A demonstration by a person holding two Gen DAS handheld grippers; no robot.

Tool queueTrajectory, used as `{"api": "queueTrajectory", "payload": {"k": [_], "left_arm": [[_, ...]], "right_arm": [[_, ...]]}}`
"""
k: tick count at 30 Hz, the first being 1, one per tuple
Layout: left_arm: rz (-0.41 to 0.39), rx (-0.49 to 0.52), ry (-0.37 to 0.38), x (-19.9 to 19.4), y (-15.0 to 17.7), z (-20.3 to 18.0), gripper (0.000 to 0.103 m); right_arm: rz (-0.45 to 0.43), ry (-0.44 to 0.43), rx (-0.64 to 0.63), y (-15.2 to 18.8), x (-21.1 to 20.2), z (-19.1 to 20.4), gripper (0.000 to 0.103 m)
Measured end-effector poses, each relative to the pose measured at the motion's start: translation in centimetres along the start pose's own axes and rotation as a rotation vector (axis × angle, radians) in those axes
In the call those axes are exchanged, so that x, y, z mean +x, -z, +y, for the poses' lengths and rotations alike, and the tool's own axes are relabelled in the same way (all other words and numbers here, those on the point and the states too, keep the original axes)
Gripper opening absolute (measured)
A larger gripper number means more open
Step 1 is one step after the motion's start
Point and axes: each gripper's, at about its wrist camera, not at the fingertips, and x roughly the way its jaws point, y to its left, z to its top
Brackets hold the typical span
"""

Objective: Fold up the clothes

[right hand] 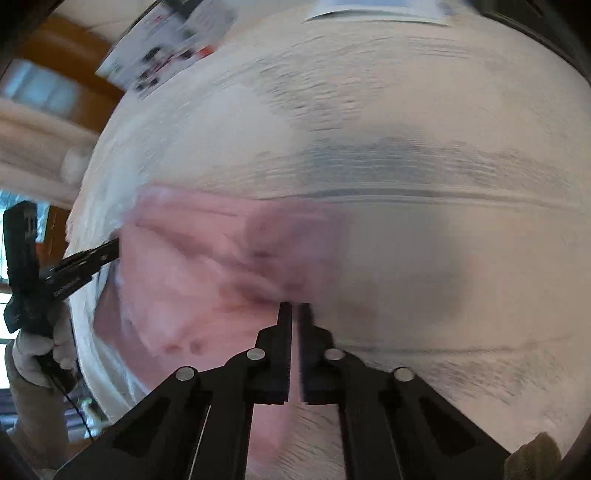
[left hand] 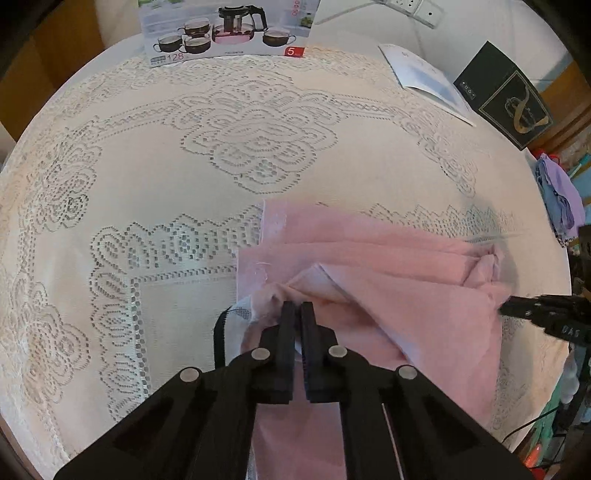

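Left gripper (left hand: 298,306): nearest the left wrist camera, its black fingers drawn close together, pinching a bunched fold of the pink garment (left hand: 388,280); a thin strip of cloth shows between the jaws.
Right gripper (right hand: 294,306): jaws narrow, almost closed, tips at the edge of the pink garment (right hand: 192,266); the right wrist view is smeared by motion blur, so whether cloth is caught between them I cannot tell. In the left wrist view its black tips (left hand: 517,308) meet the garment's right side.
Pink garment: lies partly folded in layers on the table's near half, toward its right edge, with a pale inner face turned up near the left gripper and a black strap (left hand: 219,339) looping out at its left side.
Table (left hand: 110,155): covered by a white lace tablecloth with a floral pattern.
Far edge: a printed box showing a glass tea set (left hand: 229,33) stands at the far left; a white booklet (left hand: 428,79) and a dark box with gold print (left hand: 506,96) lie toward the far right corner.
Beyond the right edge: lilac and blue cloth (left hand: 557,195).
Person: a light-gloved hand (right hand: 38,354) grips the left gripper's handle at the left of the right wrist view.
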Motion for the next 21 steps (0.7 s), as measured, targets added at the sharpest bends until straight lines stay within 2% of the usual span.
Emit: {"api": "queueTrajectory", "payload": {"k": [1, 2, 5, 8, 10, 12, 15, 16, 17, 18, 19, 21], "left_arm": [[0.0, -0.004, -0.004, -0.4, 0.0, 0.0, 0.004], [-0.007, -0.005, -0.003, -1.1, 0.1, -0.1, 0.004], [-0.079, 0.031, 0.026, -4.9, 0.9, -1.0, 0.005], [-0.116, 0.093, 0.1, -7.0, 1.4, -3.1, 0.009], [-0.108, 0.151, 0.155, -6.4, 1.4, -5.3, 0.013], [-0.058, 0.187, 0.192, -4.4, 1.4, -7.2, 0.013], [0.0, 0.196, 0.134, -1.0, 1.2, -7.7, 0.013], [-0.002, 0.194, 0.077, -0.1, 1.0, -7.2, 0.013], [-0.009, 0.191, 0.01, 0.7, 0.7, -6.6, 0.013], [-0.034, 0.161, 0.017, 0.9, 0.1, -5.5, 0.013], [-0.034, 0.129, 0.014, 0.8, -0.4, -4.7, 0.011], [-0.031, 0.091, 0.003, 0.0, -0.8, -3.7, 0.011]], "right_arm": [[-0.013, -0.015, 0.005, 0.3, -0.8, -0.3, 0.006], [-0.034, -0.067, 0.015, 0.6, -1.7, -0.4, 0.006], [-0.125, -0.158, -0.031, 1.4, -4.3, 1.2, 0.007], [-0.167, -0.235, -0.087, 1.2, -5.0, 3.4, 0.008], [-0.149, -0.234, -0.112, 0.4, -3.8, 5.0, 0.013], [-0.096, -0.211, -0.104, -0.4, -1.6, 5.4, 0.013], [-0.037, -0.16, -0.076, -1.7, 1.5, 4.5, 0.011], [-0.048, -0.119, -0.067, -2.2, 2.1, 4.2, 0.01], [-0.082, -0.114, -0.041, -2.7, 2.2, 3.4, 0.009], [-0.115, -0.109, -0.016, -3.2, 2.2, 2.7, 0.009], [-0.146, -0.066, 0.016, -3.5, 1.9, 2.0, 0.011], [-0.188, -0.08, 0.056, -3.1, 0.5, 1.2, 0.016]]}}
